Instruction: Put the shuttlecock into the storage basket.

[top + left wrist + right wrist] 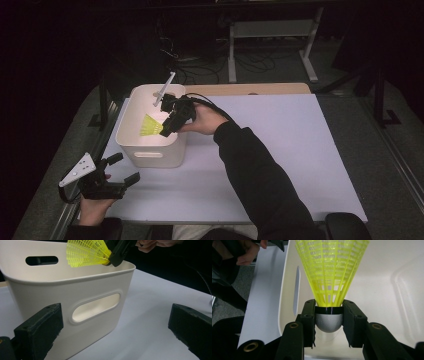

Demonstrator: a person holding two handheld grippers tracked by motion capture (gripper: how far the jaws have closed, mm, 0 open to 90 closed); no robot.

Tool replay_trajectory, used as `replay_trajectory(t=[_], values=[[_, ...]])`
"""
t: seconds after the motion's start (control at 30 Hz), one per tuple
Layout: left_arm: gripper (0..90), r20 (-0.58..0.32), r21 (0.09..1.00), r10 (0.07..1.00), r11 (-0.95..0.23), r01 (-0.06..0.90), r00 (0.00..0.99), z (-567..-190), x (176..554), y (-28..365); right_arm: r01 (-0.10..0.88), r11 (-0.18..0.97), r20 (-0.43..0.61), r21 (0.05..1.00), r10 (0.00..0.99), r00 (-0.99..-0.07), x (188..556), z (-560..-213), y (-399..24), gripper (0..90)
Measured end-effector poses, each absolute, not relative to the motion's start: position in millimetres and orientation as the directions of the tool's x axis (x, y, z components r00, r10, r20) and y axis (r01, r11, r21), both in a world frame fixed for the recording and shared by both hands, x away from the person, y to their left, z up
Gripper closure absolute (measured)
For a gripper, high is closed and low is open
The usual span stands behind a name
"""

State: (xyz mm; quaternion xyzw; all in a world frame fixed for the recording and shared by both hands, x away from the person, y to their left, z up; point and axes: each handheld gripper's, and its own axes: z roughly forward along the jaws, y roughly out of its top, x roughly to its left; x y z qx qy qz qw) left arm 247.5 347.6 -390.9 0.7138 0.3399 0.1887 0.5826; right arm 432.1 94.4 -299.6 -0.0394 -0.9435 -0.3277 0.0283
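Overhead, the high view shows a smooth cream plastic bin (pixel 150 150) with rounded corners on a pale matte table (pixel 280 150); the right gripper (pixel 165 131) hangs over the bin's opening, clamped on a neon-yellow mesh plastic shuttlecock (pixel 149 126), while the left gripper (pixel 125 170) rests nearby, jaws apart and empty

The left gripper view adds the bin's oval handle cutout (pixel 96 307), with the shuttlecock (pixel 86 252) above the rim

The right gripper view reveals its glossy grey rounded cap (pixel 329 321), pinched between both black pads (pixel 308 320)
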Motion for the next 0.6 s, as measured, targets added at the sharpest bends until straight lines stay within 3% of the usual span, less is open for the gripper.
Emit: replay_trajectory(t=[0.4, 0.6], values=[[0.0, -0.129, 0.960, 0.705, -0.088, 0.267, 0.698, -390.8, 247.6, 347.5, 0.099, 0.788, 0.093, 0.608, 0.053, -0.994, 433.8, -306.7, 97.6, 62.9], [0.0, -0.127, 0.960, 0.705, -0.090, 0.265, 0.698, -390.7, 247.6, 347.7, 0.112, 0.779, 0.092, 0.617, 0.069, -0.993, 433.3, -304.2, 96.3, 49.9]])
